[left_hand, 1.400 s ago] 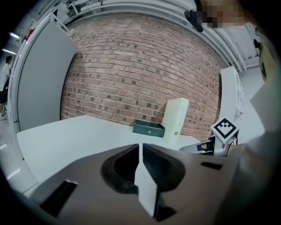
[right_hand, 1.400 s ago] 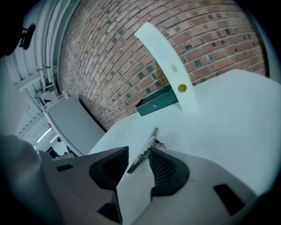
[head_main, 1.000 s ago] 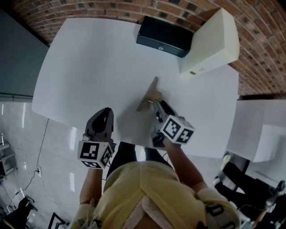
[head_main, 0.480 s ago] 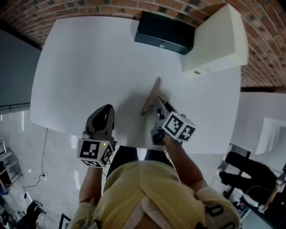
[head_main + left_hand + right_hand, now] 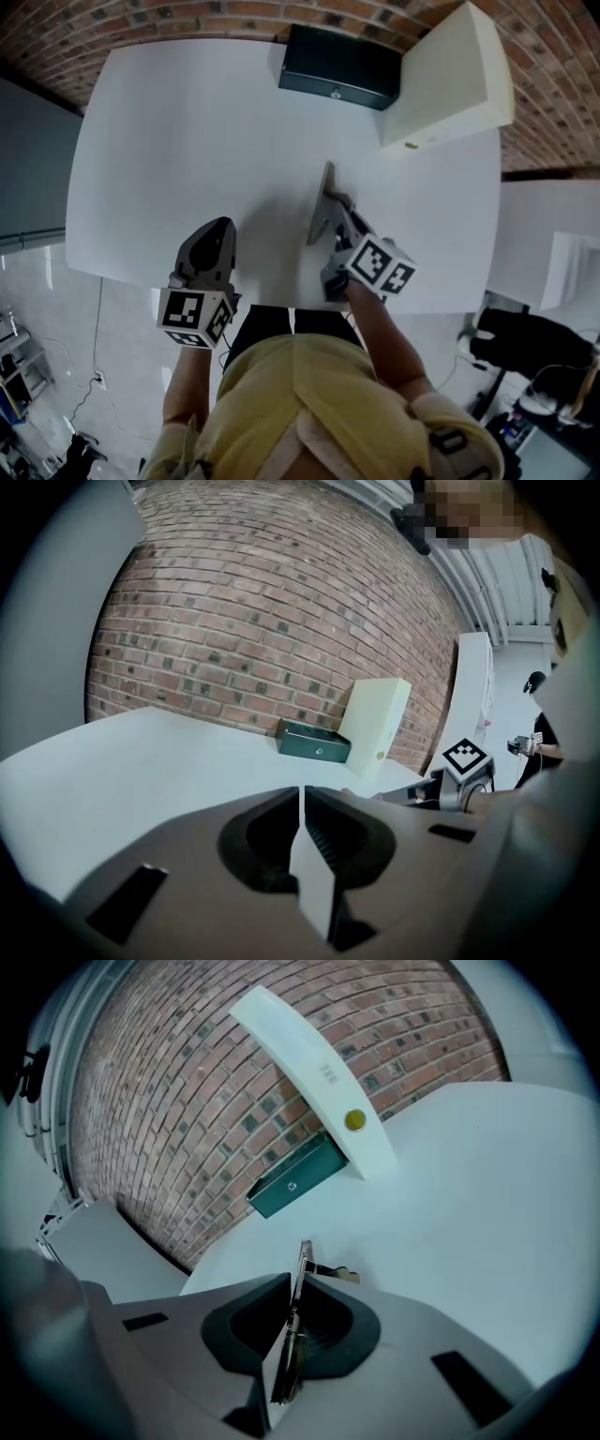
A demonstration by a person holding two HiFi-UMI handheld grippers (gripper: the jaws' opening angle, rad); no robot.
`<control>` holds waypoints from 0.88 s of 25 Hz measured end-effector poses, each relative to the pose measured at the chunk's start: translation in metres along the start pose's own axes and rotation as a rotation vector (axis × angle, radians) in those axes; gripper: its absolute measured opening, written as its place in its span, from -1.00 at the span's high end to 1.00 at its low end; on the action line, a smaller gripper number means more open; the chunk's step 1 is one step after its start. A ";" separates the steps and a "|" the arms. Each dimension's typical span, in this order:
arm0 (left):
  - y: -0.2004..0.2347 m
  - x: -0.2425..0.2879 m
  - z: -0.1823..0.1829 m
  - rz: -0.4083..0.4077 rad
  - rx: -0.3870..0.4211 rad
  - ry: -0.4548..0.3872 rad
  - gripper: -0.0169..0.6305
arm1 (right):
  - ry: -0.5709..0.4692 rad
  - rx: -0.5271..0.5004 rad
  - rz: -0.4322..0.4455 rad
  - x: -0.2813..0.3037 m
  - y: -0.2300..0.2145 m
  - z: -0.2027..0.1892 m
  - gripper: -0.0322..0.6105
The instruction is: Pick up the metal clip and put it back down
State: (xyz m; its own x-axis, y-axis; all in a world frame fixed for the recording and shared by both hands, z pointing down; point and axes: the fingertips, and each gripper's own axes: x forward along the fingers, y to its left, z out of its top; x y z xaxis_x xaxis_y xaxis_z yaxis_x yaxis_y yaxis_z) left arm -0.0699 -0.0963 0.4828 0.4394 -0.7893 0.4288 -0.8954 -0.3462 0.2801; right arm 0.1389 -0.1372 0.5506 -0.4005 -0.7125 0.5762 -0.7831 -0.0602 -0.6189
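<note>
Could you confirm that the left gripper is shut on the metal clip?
Not quite: it is the right gripper, whose jaws have just been closing, that is shut on the clip, as the right gripper view shows. The left gripper is shut on nothing.

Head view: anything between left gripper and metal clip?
No. The head view shows only bare white table between the left gripper and the metal clip.

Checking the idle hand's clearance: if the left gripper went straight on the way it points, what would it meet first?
Probably the white table: the left gripper, jaws shut and empty, tilts slightly down at it. The dark green box lies farther off.
</note>
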 end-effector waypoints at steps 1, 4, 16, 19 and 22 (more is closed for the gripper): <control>-0.001 -0.002 0.002 0.003 0.002 -0.007 0.91 | 0.003 0.002 0.005 -0.002 0.000 -0.001 0.83; -0.003 -0.011 0.006 0.019 0.003 -0.024 0.91 | 0.009 -0.004 0.035 -0.009 0.007 -0.003 0.83; -0.033 -0.047 0.014 0.096 -0.038 -0.094 0.91 | 0.026 -0.082 0.215 -0.046 0.046 0.008 0.83; -0.033 -0.057 0.017 0.125 -0.041 -0.118 0.91 | 0.032 -0.104 0.264 -0.049 0.060 0.012 0.83; -0.021 -0.066 0.019 0.157 -0.041 -0.129 0.91 | 0.035 -0.122 0.296 -0.047 0.075 0.013 0.83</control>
State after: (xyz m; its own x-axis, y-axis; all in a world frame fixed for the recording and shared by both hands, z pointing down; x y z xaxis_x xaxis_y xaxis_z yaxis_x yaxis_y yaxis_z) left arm -0.0818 -0.0463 0.4326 0.2790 -0.8914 0.3572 -0.9474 -0.1947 0.2540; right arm 0.1053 -0.1167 0.4702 -0.6340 -0.6616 0.4004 -0.6807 0.2318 -0.6949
